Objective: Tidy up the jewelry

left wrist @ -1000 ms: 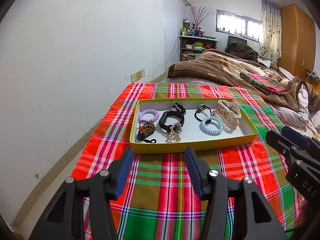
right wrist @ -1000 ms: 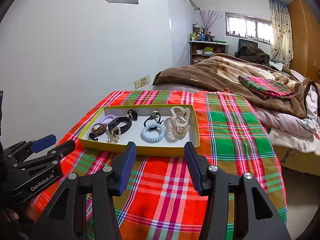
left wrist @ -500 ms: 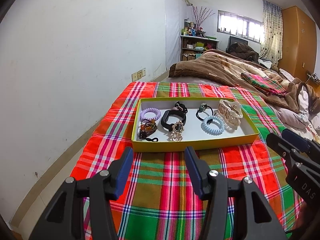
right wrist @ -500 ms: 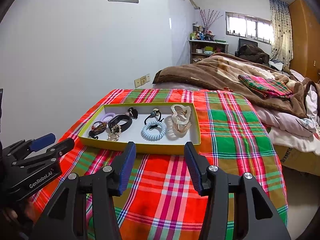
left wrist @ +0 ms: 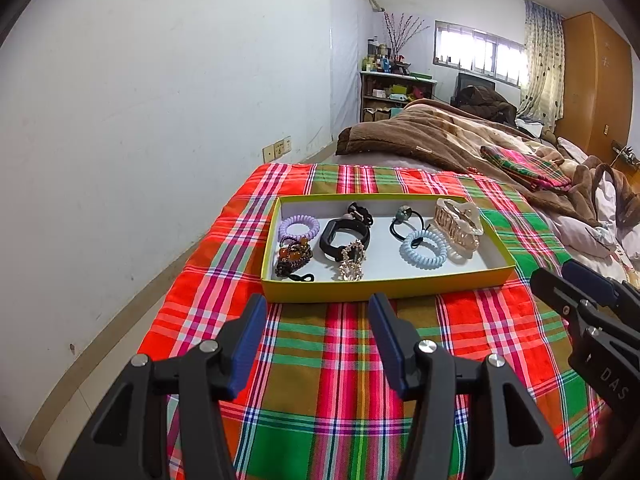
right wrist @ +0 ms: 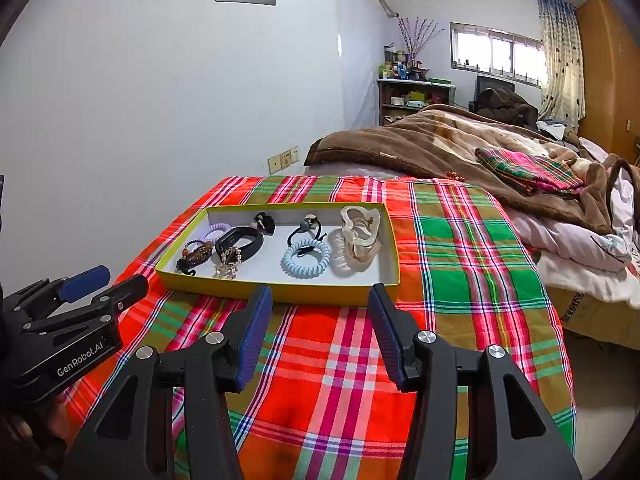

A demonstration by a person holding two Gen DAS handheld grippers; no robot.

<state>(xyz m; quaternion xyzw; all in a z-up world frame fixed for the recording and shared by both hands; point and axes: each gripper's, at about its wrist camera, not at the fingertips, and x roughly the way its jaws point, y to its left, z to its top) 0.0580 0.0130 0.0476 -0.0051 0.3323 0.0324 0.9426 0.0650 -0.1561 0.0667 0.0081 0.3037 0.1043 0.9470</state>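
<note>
My left hand-held gripper [right wrist: 86, 294] reads "GenRobot.AI"; both it and the right hand-held gripper [right wrist: 320, 312] sit apart, tray [right wrist: 280, 290] just ahead on the bed [right wrist: 460, 280].

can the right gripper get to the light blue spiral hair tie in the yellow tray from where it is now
Probably yes. The right gripper is open and hovers short of the yellow tray. The light blue spiral hair tie lies uncovered behind the low near wall, though a black hair tie touches its far edge.

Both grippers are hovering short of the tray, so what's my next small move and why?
Probably ease the right gripper forward over the tray toward the blue coil hair tie: both grippers are open and empty, and that tie lies apart from the tangled pieces.
</note>
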